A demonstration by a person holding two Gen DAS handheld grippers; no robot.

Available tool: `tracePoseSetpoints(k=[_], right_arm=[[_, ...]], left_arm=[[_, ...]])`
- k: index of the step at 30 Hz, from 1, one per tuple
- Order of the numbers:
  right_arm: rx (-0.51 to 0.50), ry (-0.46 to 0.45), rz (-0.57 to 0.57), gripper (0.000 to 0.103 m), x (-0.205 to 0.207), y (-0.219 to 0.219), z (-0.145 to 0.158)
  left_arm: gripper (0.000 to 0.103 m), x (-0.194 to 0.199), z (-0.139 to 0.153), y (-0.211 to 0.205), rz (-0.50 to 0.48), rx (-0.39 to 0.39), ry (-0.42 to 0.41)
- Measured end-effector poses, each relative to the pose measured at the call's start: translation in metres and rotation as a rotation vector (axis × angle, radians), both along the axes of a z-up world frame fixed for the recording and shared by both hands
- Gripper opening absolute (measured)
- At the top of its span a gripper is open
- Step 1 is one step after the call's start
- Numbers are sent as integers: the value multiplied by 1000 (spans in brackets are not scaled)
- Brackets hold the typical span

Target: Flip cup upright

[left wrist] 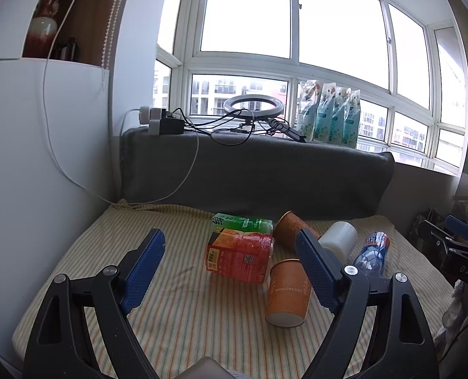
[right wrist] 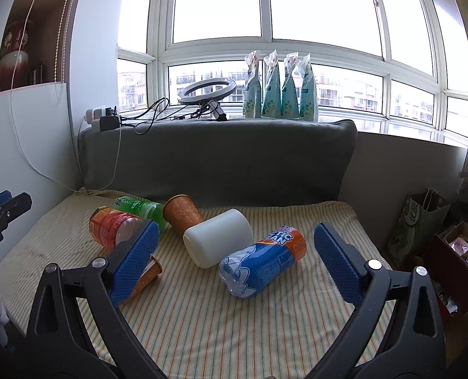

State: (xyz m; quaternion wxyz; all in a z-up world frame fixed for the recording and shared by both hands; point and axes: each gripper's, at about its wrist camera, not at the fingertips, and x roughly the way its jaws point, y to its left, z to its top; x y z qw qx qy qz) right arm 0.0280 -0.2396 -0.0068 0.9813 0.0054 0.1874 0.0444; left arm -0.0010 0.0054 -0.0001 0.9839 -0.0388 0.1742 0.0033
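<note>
Both sets of fingers gape wide and empty over a striped bed.
Left gripper (left wrist: 230,265) hovers near an orange paper cup (left wrist: 287,290) lying on its side just beside the red bottle (left wrist: 240,257); right gripper (right wrist: 234,260) frames the blue bottle (right wrist: 264,260) and white cup (right wrist: 218,241). On soft bedding the cup may topple after release; crowding invites knocking the bottles.
</note>
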Motion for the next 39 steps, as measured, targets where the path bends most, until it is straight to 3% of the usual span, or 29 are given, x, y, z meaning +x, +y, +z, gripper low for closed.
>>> tracePoseSetpoints(k=[39], right_arm=[[-13, 7, 5, 100, 4, 5, -5]], left_arm=[[85, 3, -4, 1, -5, -10, 16]])
